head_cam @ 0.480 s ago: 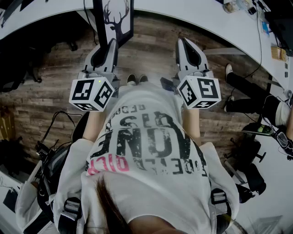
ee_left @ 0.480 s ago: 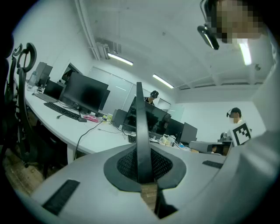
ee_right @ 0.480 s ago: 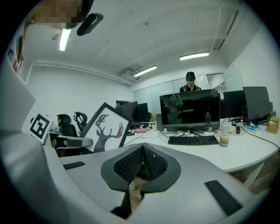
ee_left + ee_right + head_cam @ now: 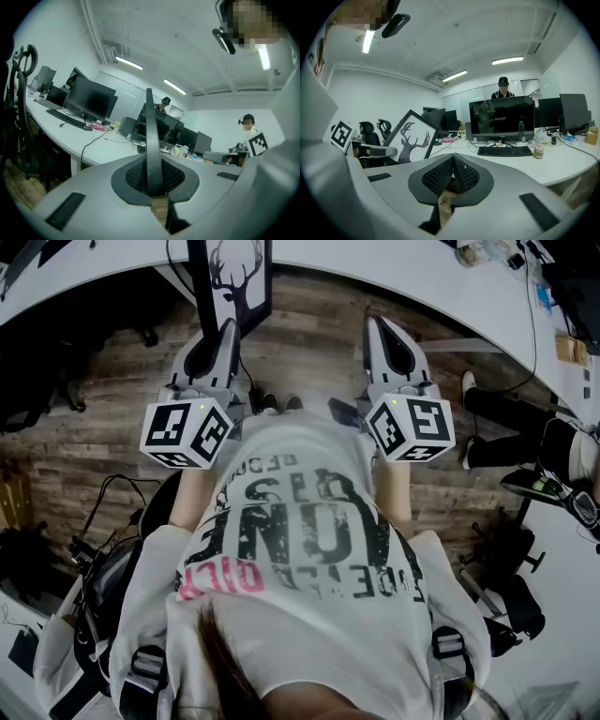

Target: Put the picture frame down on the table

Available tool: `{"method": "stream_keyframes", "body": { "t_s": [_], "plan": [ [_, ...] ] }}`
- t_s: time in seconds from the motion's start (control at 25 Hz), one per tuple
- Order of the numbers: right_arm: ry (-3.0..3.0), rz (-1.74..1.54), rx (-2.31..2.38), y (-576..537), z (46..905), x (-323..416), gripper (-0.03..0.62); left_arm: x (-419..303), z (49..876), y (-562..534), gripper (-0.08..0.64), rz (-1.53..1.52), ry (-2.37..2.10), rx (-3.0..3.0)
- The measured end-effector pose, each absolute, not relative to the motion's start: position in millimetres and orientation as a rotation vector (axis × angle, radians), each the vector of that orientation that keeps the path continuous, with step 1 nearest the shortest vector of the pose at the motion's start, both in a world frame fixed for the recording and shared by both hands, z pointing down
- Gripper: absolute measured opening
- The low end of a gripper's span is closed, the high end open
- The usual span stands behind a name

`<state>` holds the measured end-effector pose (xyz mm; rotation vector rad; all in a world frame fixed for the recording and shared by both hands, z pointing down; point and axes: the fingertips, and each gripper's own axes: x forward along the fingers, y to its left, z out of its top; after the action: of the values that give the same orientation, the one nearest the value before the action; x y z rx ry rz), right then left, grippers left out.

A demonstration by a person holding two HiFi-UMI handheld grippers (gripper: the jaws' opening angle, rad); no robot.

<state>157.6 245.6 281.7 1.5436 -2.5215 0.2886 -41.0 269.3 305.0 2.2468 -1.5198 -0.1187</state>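
The picture frame (image 4: 232,279) is black with a deer silhouette on white. It stands upright over the wooden floor, just in front of the white table (image 4: 394,270). My left gripper (image 4: 228,329) is shut on its lower edge. In the left gripper view the frame (image 4: 150,136) shows edge-on as a thin dark bar pinched between the pads. My right gripper (image 4: 379,326) hangs beside it to the right, shut with nothing in it. From the right gripper view the frame (image 4: 410,139) leans at the left, apart from that gripper (image 4: 452,169).
The curved white table (image 4: 562,161) carries monitors (image 4: 501,117), a keyboard (image 4: 504,150), a bottle and cables. More screens (image 4: 89,99) and a keyboard line the desk in the left gripper view. Office chairs (image 4: 370,133), floor cables (image 4: 103,512) and other people (image 4: 525,427) stand around.
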Motion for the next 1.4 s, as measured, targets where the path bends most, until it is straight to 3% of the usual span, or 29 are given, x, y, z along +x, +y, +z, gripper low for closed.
{"method": "stream_keyframes", "body": {
  "t_s": [1.04, 1.4],
  "plan": [
    [-2.542, 0.336, 1.525, 247.9, 291.2, 164.9, 0.0, -57.0, 323.9, 268.3, 0.02, -0.122, -1.546, 2.15],
    [-2.518, 0.397, 1.496, 197.0, 307.6, 168.1, 0.0, -70.1, 333.4, 225.6, 0.02, -0.144, -1.588, 2.096]
  ]
}}
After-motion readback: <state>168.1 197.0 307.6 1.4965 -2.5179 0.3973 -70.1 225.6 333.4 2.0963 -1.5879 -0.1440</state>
